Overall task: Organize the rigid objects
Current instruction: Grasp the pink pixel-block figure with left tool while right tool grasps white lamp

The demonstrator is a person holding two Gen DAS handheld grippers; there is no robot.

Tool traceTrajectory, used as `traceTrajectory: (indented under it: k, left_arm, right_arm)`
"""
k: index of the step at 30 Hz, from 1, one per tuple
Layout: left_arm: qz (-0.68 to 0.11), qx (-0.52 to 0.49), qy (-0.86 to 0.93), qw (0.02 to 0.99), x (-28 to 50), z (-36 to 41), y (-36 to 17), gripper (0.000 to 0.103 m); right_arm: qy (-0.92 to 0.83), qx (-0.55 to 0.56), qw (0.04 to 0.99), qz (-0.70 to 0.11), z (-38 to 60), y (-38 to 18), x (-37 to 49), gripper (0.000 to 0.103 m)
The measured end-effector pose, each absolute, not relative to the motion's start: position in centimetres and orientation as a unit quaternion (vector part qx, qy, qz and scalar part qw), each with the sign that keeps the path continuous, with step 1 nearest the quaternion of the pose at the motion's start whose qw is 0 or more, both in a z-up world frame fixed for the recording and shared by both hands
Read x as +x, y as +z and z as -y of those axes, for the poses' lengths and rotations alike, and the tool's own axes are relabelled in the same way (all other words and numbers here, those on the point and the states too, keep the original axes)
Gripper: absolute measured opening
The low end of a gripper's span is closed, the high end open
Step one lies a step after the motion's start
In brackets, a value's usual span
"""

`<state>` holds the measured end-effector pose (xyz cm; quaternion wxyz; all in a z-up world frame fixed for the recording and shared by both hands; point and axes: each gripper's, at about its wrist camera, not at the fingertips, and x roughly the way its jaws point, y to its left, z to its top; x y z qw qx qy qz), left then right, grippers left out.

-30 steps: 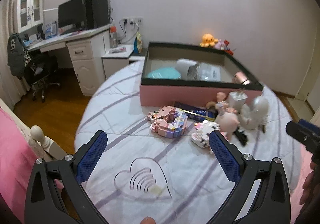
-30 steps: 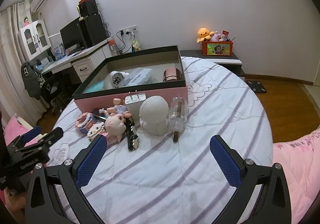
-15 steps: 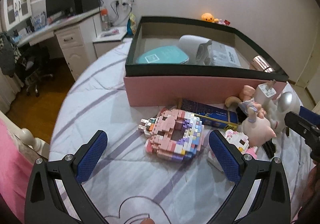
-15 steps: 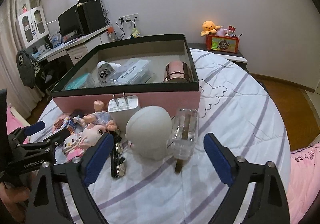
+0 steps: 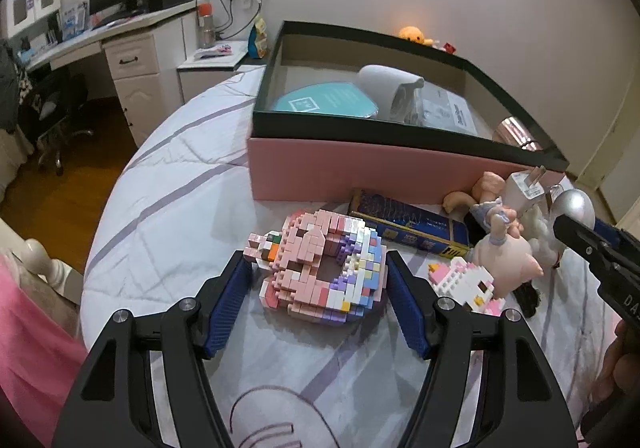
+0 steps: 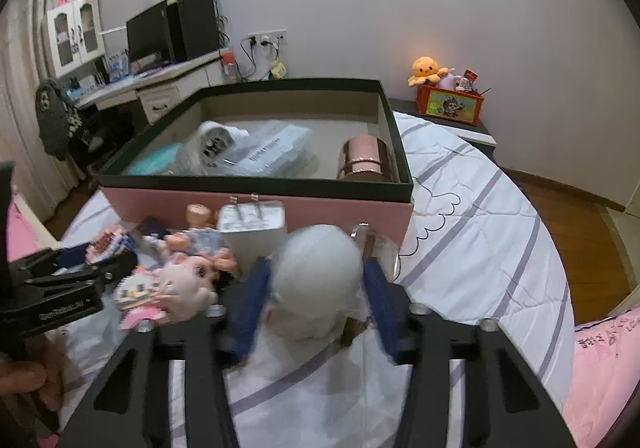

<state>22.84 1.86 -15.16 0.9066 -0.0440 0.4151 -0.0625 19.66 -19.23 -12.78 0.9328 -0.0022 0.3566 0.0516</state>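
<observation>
A pink and pastel brick model (image 5: 320, 264) lies on the bed in front of the pink storage box (image 5: 360, 168). My left gripper (image 5: 318, 296) has its jaws on either side of the model, touching or nearly touching it. My right gripper (image 6: 316, 296) has its jaws closed in around a white round-headed figure (image 6: 316, 272); the view is blurred there. In the left wrist view the right gripper (image 5: 600, 260) enters from the right.
Beside the models lie a blue box (image 5: 408, 224), a pink doll (image 5: 504, 260), a small white brick cat (image 5: 464, 284) and a white charger plug (image 6: 252, 224). The box (image 6: 256, 176) holds a teal case, a white device, a packet and a copper tin (image 6: 366, 160).
Both grippers moved forward and down to the pile and narrowed their jaws: the left around the brick model, the right around the white figure.
</observation>
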Motion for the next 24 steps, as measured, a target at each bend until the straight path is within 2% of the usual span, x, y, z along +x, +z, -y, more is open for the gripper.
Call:
traceTrajectory:
  k: [16,24]
  left_arm:
    - [-0.409,-0.053,-0.063,0.909,21.1,-2.3,-14.8,0.069]
    - [-0.385,-0.052,-0.067,0.919,19.3,-2.3,-12.6,0.069]
  right_arm:
    - [0.073,-0.002,0.924,-0.376,18.2,-14.3,20.4,0.045]
    - [0.089,0.031,0.933,-0.348,19.7,-11.4,17.9,0.045]
